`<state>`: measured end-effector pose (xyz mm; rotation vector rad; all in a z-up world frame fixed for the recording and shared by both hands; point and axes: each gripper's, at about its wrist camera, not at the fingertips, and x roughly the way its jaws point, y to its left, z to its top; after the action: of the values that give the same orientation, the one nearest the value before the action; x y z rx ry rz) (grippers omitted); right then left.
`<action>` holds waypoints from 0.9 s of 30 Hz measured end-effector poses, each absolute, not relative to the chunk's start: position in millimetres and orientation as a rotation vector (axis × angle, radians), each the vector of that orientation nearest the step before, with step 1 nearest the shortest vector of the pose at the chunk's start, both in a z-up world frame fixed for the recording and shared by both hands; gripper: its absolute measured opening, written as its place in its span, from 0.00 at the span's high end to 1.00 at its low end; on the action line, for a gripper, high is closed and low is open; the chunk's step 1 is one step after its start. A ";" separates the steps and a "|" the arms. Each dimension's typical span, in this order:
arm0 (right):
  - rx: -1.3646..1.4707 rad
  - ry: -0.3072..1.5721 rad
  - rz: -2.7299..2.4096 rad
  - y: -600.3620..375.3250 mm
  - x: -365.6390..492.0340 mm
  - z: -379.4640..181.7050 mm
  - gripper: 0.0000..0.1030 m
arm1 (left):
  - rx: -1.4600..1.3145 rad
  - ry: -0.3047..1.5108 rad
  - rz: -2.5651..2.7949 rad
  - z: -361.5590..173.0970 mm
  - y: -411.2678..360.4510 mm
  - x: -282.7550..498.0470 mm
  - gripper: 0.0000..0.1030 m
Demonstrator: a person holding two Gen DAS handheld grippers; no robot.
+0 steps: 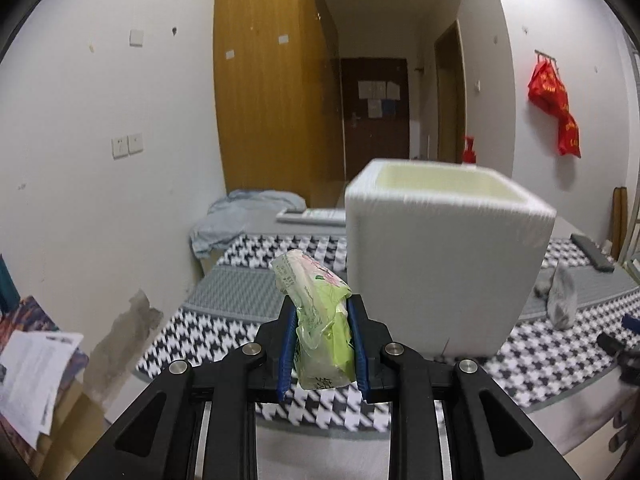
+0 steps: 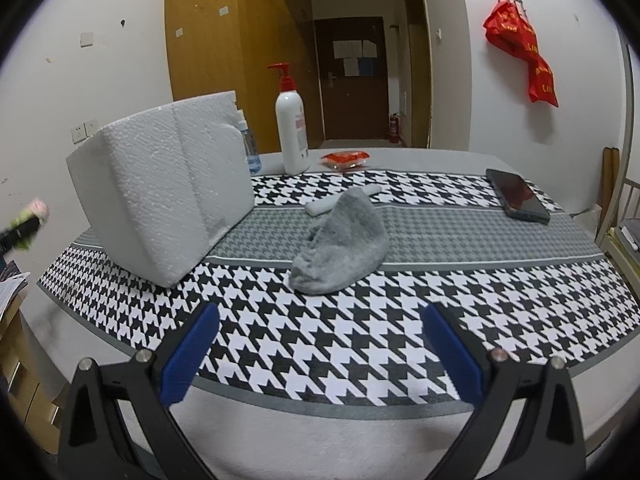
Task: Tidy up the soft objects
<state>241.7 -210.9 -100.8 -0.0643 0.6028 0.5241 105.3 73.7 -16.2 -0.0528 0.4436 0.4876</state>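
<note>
The left tongs point(image 1: 322, 344) clamp a green tissue pack point(image 1: 320, 320) before the foam box point(image 1: 440, 264); the right tongs point(image 2: 320, 352) gape near the grey sock point(image 2: 344, 240).

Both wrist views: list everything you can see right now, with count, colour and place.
tissue pack: one, green and white, clamped in the left gripper, in front of the box
foam box: one, white, open top, on the left of the cloth
sock: one, grey, crumpled mid-cloth, right of the box
tablecloth: one, black-and-white houndstooth with grey bands
pump bottle: one, white with red pump, behind the box
spray bottle: one, clear blue, mostly hidden behind the box
red packet: one, far edge
phone: one, dark, far right
white stick: one, behind the sock
left gripper: jaws shut on the pack
right gripper: jaws open, nothing between them, facing the sock
</note>
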 end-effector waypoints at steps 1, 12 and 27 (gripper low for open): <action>-0.064 0.608 0.519 -211.2 242.8 -101.8 0.00 | -0.047 0.434 0.482 -11.7 74.9 106.2 0.75; -0.076 0.637 0.514 -208.3 254.0 -108.1 0.00 | -0.011 0.397 0.380 33.4 66.3 125.7 0.75; -0.101 0.653 0.511 -196.8 275.3 -101.3 0.00 | 0.006 0.474 0.240 57.2 59.8 188.1 0.75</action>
<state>275.3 -196.8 -101.3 -0.1009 0.6528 0.5108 188.1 59.8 57.2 0.0062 0.4736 0.2398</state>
